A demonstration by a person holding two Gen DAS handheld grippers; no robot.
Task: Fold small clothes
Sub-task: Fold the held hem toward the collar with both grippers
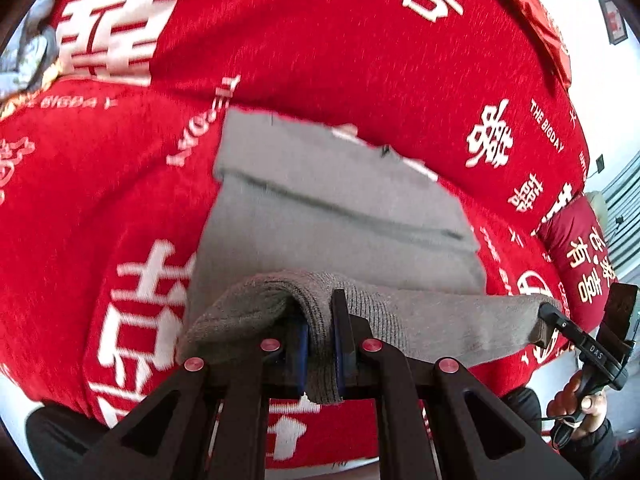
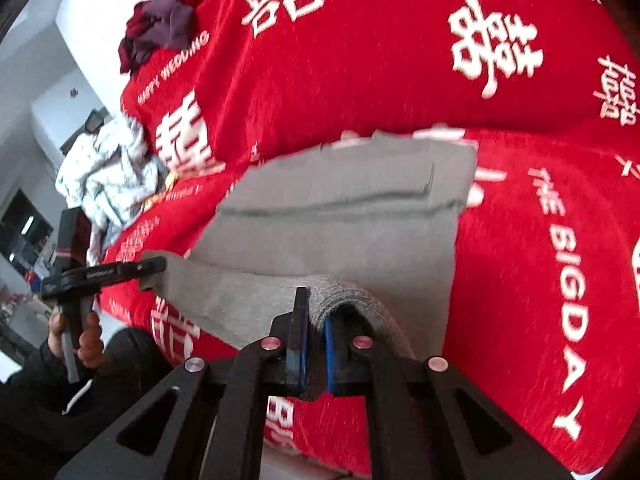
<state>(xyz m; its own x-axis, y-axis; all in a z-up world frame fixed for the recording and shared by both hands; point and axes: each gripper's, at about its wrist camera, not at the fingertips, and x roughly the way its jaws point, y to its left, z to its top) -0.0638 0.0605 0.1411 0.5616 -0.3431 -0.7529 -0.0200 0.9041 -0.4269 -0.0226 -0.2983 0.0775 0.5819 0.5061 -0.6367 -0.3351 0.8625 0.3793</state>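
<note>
A grey knit garment [image 1: 328, 208] lies on the red bedspread [image 1: 320, 60], its far part flat and its near edge raised off the bed. My left gripper [image 1: 320, 312] is shut on one end of that raised edge, cloth bunched between the blue pads. In the right wrist view my right gripper [image 2: 316, 312] is shut on the other end of the same grey garment [image 2: 340, 216]. Each gripper shows in the other's view, the right gripper [image 1: 546, 312] and the left gripper [image 2: 160, 266], both pinching a near corner. The edge hangs stretched between them.
The red bedspread [image 2: 360, 60] bears white lettering. A heap of white patterned clothes [image 2: 104, 168] and a purple and maroon pile [image 2: 160, 28] lie at its far left edge. A red pillow [image 1: 576, 256] sits at the right. The person's hands [image 1: 580, 400] [image 2: 80, 340] hold the handles.
</note>
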